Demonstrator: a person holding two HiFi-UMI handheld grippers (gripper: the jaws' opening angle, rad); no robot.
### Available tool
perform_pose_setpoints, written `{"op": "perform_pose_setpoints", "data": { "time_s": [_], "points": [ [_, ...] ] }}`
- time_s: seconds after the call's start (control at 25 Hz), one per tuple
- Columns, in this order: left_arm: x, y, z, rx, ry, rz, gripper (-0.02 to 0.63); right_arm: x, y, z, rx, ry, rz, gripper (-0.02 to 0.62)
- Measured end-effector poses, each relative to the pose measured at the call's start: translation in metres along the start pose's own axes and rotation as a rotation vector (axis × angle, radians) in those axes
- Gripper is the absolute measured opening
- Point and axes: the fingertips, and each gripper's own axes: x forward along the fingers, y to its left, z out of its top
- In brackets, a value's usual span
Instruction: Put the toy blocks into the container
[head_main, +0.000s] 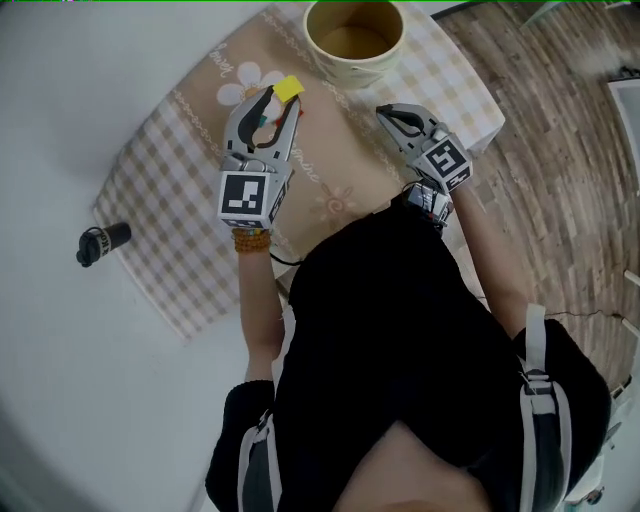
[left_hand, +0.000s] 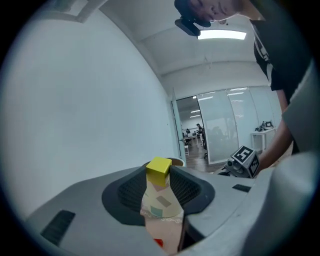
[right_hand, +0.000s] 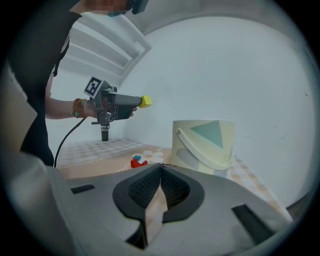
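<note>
My left gripper (head_main: 279, 101) is raised over the checked cloth and shut on a yellow block (head_main: 290, 88) at its fingertips. In the left gripper view the yellow block (left_hand: 159, 168) sits pinched between the dark pads (left_hand: 131, 192). The container, a pale yellow bucket (head_main: 355, 40), stands just beyond on the cloth's far edge. My right gripper (head_main: 392, 113) is lower, to the right of the bucket (right_hand: 205, 142), jaws shut with nothing between them. A red and blue block (right_hand: 138, 161) lies on the cloth near the bucket. From the right gripper view the left gripper (right_hand: 120, 104) shows holding the yellow block (right_hand: 145, 101).
The beige checked cloth (head_main: 170, 190) with flower prints covers a white table (head_main: 60, 120). A small black cylinder (head_main: 101, 243) lies on the table left of the cloth. Wooden floor (head_main: 560, 150) shows at the right, past the table's corner.
</note>
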Motion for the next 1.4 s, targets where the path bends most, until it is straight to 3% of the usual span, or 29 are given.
{"op": "perform_pose_setpoints", "data": {
  "time_s": [0.2, 0.52, 0.88, 1.24, 1.4],
  "points": [
    [0.038, -0.007, 0.016, 0.027, 0.017, -0.078, 0.146, -0.019, -0.032, -0.014, 0.037, 0.012, -0.091, 0.007],
    [0.089, -0.015, 0.03, 0.059, 0.056, -0.139, 0.146, -0.038, -0.083, -0.043, 0.062, 0.076, -0.142, 0.008],
    [0.135, -0.021, 0.0, 0.143, 0.267, -0.169, 0.146, -0.031, -0.112, -0.076, 0.129, 0.129, -0.167, 0.008],
    [0.159, -0.028, -0.025, 0.21, 0.398, -0.184, 0.147, -0.031, -0.115, -0.08, 0.133, 0.092, -0.177, 0.006],
    [0.165, -0.03, -0.031, 0.221, 0.415, -0.188, 0.149, -0.034, -0.115, -0.076, 0.153, 0.049, -0.165, 0.006]
  ]
}}
